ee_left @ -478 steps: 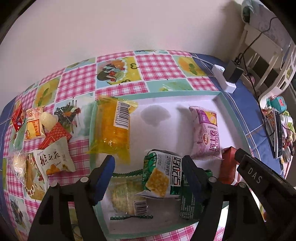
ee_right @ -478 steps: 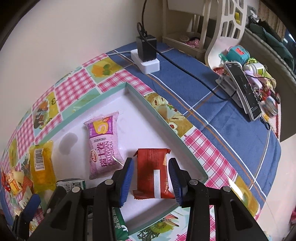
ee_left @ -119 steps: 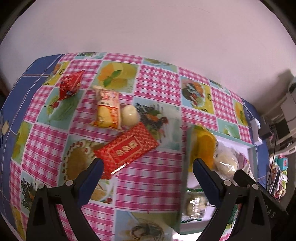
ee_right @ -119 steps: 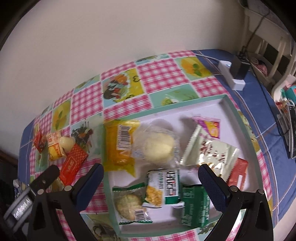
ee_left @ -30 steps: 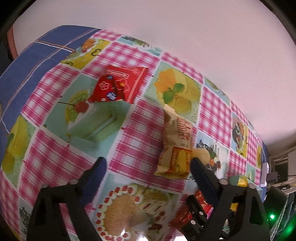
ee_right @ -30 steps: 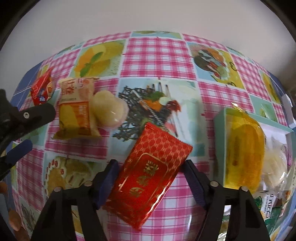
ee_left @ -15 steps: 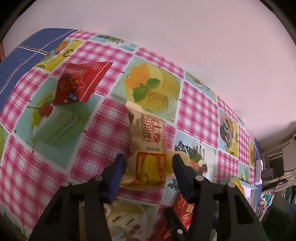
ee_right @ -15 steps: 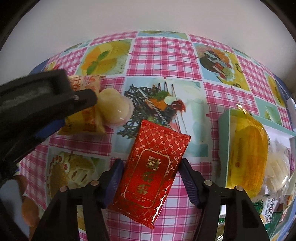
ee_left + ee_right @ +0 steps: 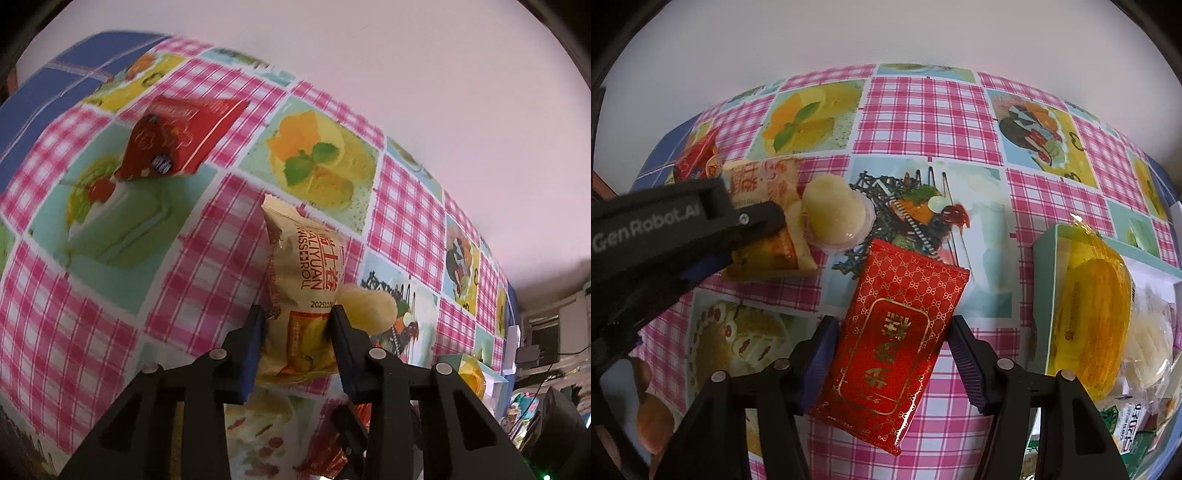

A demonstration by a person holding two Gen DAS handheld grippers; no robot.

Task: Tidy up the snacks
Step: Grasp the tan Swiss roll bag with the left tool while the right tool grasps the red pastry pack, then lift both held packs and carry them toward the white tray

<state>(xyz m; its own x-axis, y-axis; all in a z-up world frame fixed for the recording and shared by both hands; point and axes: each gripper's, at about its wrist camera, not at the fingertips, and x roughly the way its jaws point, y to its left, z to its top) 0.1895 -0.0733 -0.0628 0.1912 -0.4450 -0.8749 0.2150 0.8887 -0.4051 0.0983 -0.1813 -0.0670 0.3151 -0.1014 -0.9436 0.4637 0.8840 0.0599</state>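
The left gripper (image 9: 297, 328) had just clenched on the near end of the tan foil Swiss-roll packet (image 9: 306, 291); half a second earlier its blue pads stood clear of the wrapper on both sides, and 1 second earlier they were spread wide. The packet lay on the pink-checked fruit-print tablecloth (image 9: 207, 273), with the pale round jelly cup (image 9: 367, 306) touching it at 3 o'clock and the red triangular snack bag (image 9: 177, 142) well apart at 10 o'clock.

The right gripper (image 9: 890, 354) had narrowed only slightly over that second and grasped the red gold-patterned flat pouch (image 9: 897, 339) by both long edges. The teal-rimmed white tray (image 9: 1043, 258), already holding the yellow wrapped cake (image 9: 1089, 310) and other snacks, sat at 3 o'clock from that pouch.

With both packets gripped, the pick-up step looked complete; carrying them to the tray seemed next, leaving 2 loose items on the cloth.
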